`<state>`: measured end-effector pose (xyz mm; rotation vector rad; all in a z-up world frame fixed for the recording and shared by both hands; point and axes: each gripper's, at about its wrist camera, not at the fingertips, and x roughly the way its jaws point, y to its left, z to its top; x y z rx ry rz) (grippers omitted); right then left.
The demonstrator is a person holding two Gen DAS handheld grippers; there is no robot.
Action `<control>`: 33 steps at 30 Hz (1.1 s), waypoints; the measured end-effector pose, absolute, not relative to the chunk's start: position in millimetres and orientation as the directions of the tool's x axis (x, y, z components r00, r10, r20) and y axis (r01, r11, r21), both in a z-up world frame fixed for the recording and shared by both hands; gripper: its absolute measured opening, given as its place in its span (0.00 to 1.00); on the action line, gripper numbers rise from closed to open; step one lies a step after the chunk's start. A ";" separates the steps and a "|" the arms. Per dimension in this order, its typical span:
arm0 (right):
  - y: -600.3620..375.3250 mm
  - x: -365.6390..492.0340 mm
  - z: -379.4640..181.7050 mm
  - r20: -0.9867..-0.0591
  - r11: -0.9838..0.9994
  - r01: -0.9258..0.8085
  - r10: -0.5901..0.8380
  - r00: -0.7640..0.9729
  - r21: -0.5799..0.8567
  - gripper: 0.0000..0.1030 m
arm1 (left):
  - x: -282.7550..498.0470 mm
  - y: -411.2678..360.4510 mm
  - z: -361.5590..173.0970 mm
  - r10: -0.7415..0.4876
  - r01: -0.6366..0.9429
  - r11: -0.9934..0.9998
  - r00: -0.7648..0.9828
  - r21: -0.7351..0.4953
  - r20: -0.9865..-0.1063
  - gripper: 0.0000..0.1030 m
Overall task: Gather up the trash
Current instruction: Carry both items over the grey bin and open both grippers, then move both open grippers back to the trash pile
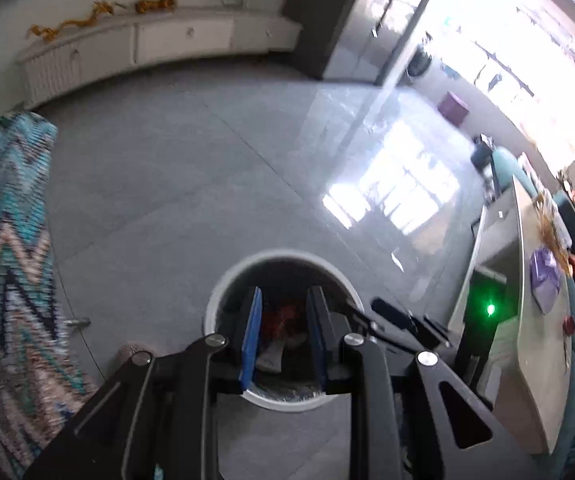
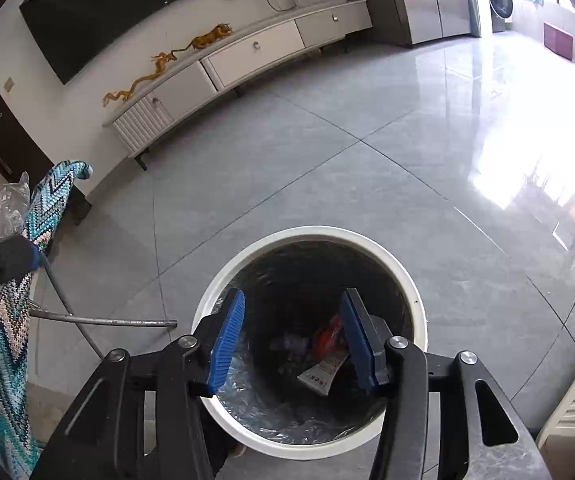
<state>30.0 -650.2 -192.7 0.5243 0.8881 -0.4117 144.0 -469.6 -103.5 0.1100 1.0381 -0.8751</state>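
A long white TV cabinet [image 2: 247, 56] along the wall carries a golden dragon ornament [image 2: 167, 60]; zigzag-patterned cloth [image 2: 11, 312] hangs nearby.

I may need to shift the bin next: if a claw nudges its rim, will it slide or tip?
The white trash bin looks tall and narrow, so a push at the rim would probably tip it. The glossy tile floor suggests a low push would slide it. Only a few wrappers lie inside, so it is likely light.

Both views down over bin [image 1: 223, 284] [image 2: 419, 304]
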 end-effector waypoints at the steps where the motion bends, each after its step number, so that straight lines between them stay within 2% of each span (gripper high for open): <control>1: -648.3 30.9 -189.7 -0.811 0.799 0.544 -0.128 0.571 0.256 0.63 | 142.1 -462.0 -97.0 -0.592 0.670 0.675 0.242 -0.309 -0.769 0.22; 7: -621.6 21.4 -147.2 -0.766 0.818 0.525 -0.178 0.617 0.234 0.73 | 123.4 -413.4 -51.0 -0.626 0.652 0.708 0.400 -0.272 -0.669 0.22; 12: -587.4 5.7 -87.0 -0.690 0.843 0.495 -0.232 0.686 0.209 0.84 | 103.7 -376.7 -12.4 -0.649 0.660 0.701 0.433 -0.271 -0.626 0.22; 18: -546.4 -14.0 -16.2 -0.592 0.871 0.450 -0.261 0.763 0.196 0.92 | 69.4 -326.8 31.2 -0.613 0.659 0.735 0.544 -0.159 -0.573 0.22; 19: -538.1 -17.0 -4.5 -0.575 0.878 0.439 -0.263 0.775 0.191 0.92 | 65.4 -317.2 38.6 -0.605 0.651 0.744 0.564 -0.147 -0.563 0.27; 20: -531.8 -19.0 4.5 -0.564 0.882 0.432 -0.263 0.783 0.188 0.92 | 61.6 -305.7 46.2 -0.598 0.640 0.755 0.582 -0.144 -0.550 0.40; 21: -523.2 -21.8 15.6 -0.548 0.889 0.420 -0.262 0.794 0.184 0.92 | 58.0 -295.3 52.8 -0.588 0.624 0.769 0.605 -0.138 -0.537 0.47; 22: -514.1 -24.9 27.1 -0.531 0.895 0.407 -0.259 0.807 0.182 0.92 | 53.4 -284.6 60.7 -0.570 0.602 0.788 0.637 -0.126 -0.520 0.61; 23: -507.3 -26.7 34.7 -0.519 0.900 0.398 -0.256 0.815 0.180 0.92 | 48.4 -271.6 69.7 -0.552 0.580 0.807 0.669 -0.114 -0.498 0.67; 27: -474.3 -37.9 73.8 -0.456 0.921 0.348 -0.239 0.857 0.172 0.92 | 37.2 -218.7 97.6 -0.523 0.533 0.839 0.731 -0.111 -0.439 0.68; 31: -443.5 -45.4 106.9 -0.402 0.939 0.305 -0.220 0.889 0.161 0.93 | 28.4 -165.0 115.0 -0.481 0.475 0.871 0.778 -0.121 -0.405 0.78; 33: -428.9 -49.3 120.0 -0.379 0.946 0.283 -0.207 0.902 0.156 0.95 | 24.3 -136.8 119.9 -0.454 0.443 0.888 0.800 -0.124 -0.392 0.79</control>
